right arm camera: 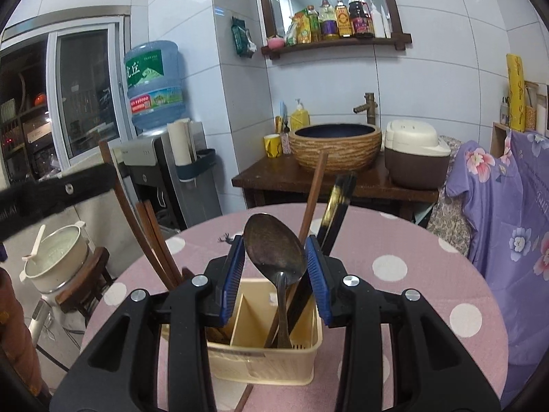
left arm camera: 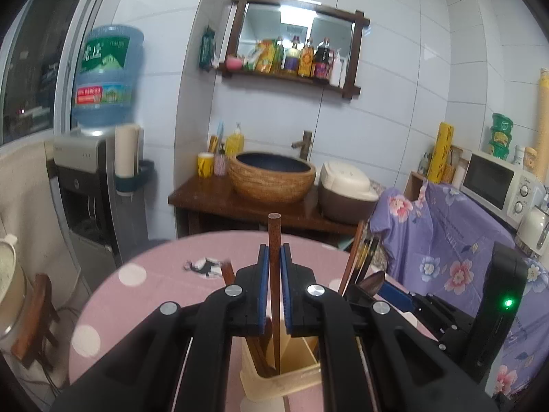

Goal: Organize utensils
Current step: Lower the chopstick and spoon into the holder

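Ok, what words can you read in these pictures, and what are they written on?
"虎丘" (first character less clear): big white characters on the green label of the water jug.
Red band lower on the jug: writing too small to read.
Sauce bottles on the wall shelf: labels too blurred to read.
Purple flowered cloth: faint print, unreadable.

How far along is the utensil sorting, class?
Done: several wooden chopsticks and black chopsticks stand in the beige holder. In hand: the left gripper clamps one brown chopstick over the holder; the right gripper brackets the metal spoon. Left: one utensil lying beside the holder.
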